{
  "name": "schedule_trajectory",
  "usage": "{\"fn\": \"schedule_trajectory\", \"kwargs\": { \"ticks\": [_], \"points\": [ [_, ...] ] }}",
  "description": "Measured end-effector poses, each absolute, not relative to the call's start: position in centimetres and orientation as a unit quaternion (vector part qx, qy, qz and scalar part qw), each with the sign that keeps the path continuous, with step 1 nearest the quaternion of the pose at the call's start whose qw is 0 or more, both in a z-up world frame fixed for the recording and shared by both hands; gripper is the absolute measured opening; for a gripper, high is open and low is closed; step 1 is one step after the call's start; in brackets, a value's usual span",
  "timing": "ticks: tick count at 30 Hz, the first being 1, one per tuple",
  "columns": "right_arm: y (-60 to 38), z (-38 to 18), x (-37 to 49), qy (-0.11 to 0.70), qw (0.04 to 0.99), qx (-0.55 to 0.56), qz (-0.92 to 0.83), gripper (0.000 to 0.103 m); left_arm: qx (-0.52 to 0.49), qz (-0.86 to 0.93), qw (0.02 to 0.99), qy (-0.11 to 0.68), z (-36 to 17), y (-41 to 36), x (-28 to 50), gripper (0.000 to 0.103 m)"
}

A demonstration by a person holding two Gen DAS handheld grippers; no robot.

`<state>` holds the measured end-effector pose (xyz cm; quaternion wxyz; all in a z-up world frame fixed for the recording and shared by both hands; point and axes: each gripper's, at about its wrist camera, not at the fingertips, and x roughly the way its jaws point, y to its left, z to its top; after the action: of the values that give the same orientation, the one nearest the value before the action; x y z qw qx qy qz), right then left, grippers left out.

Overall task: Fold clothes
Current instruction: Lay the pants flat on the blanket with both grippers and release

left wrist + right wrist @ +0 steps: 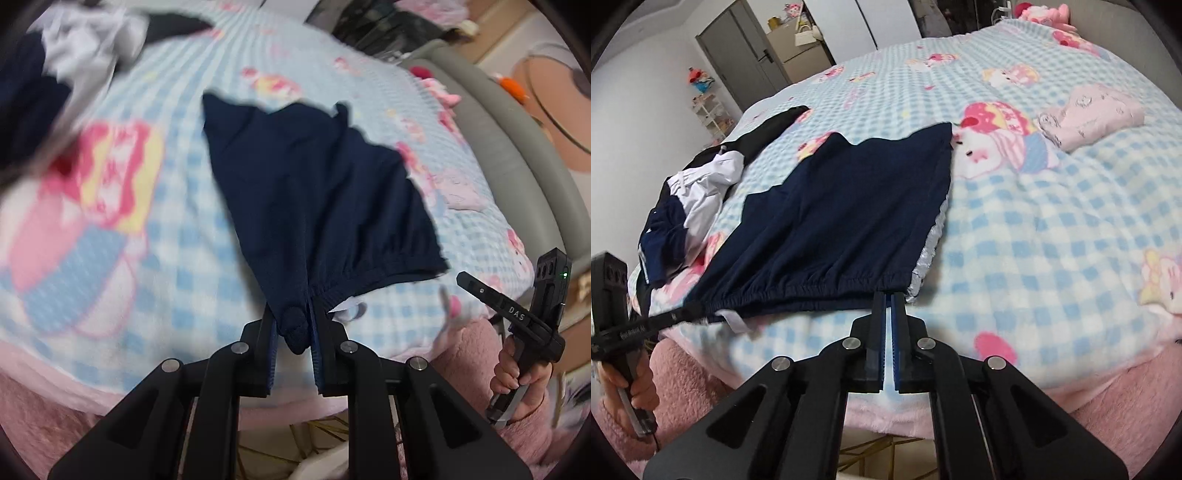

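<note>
The navy shorts [846, 218] lie spread on the blue-checked blanket [1052, 240], with the elastic waistband [798, 291] running along the near edge of the bed and the leg hems pointing away toward the far side — so the garment's long axis, from waist to hem, runs straight ahead of both grippers. The left gripper [295, 325] has its jaws drawn narrow and clamped on a bunched corner of the waistband; a lump of navy cloth bulges out between its pads. The right gripper [888, 299] sits at the opposite end of the same band, jaws pressed almost together at the corner beside the shiny silver side stripe [929, 243], and the fabric edge appears pinched at their very tips, though the hold there is thin and hard to confirm. In the right wrist view the waistband sags in a shallow curve between the two holds. Each hand owns its own corner and neither is nearer the middle, so the next move most likely calls for both to carry the waistband forward together — over the legs, toward the hems. Other clothes [698, 184] are heaped at the left, well apart, and a folded pink garment [1093, 114] rests at the far right.
</note>
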<state>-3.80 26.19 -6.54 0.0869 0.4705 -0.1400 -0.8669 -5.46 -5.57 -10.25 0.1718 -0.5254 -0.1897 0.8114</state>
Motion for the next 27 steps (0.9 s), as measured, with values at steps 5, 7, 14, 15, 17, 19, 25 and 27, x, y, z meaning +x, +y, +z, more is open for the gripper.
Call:
{"fn": "schedule_trajectory", "kwargs": {
  "ticks": [5,7,14,15,17,19,25,27],
  "points": [
    [26.8,-7.4,-5.1,-0.168,0.092,0.474,-0.86,0.036,-0.516,0.812,0.171,-0.213,-10.9,-6.2,-5.4,0.029],
    [26.3,-8.5,-6.5,-0.165,0.092,0.488,-0.852,0.044,-0.519,0.806,0.167,-0.228,-11.5,-6.6,-5.8,0.035],
    [26.7,-9.9,-6.9,-0.176,0.053,0.5,-0.846,0.035,-0.525,0.803,0.163,-0.23,-12.2,-5.8,-6.6,0.036],
    [26.6,-10.1,-6.9,-0.174,0.054,0.504,-0.845,0.035,-0.527,0.801,0.167,-0.23,-12.5,-5.7,-6.7,0.036],
    [26.4,-10.6,-7.0,-0.165,0.056,0.512,-0.841,0.027,-0.529,0.8,0.172,-0.227,-12.8,-5.5,-6.8,0.033],
    [26.2,-10.0,-6.8,-0.16,0.064,0.505,-0.846,0.009,-0.52,0.808,0.171,-0.219,-12.3,-5.2,-6.6,0.015],
    [25.9,-4.8,-4.2,-0.151,0.091,0.451,-0.875,0.007,-0.491,0.83,0.184,-0.193,-9.3,-5.6,-5.9,0.015],
    [26.1,-3.8,-3.0,-0.149,0.096,0.442,-0.879,0.007,-0.488,0.831,0.189,-0.187,-8.6,-5.8,-5.5,0.015]
  ]
}}
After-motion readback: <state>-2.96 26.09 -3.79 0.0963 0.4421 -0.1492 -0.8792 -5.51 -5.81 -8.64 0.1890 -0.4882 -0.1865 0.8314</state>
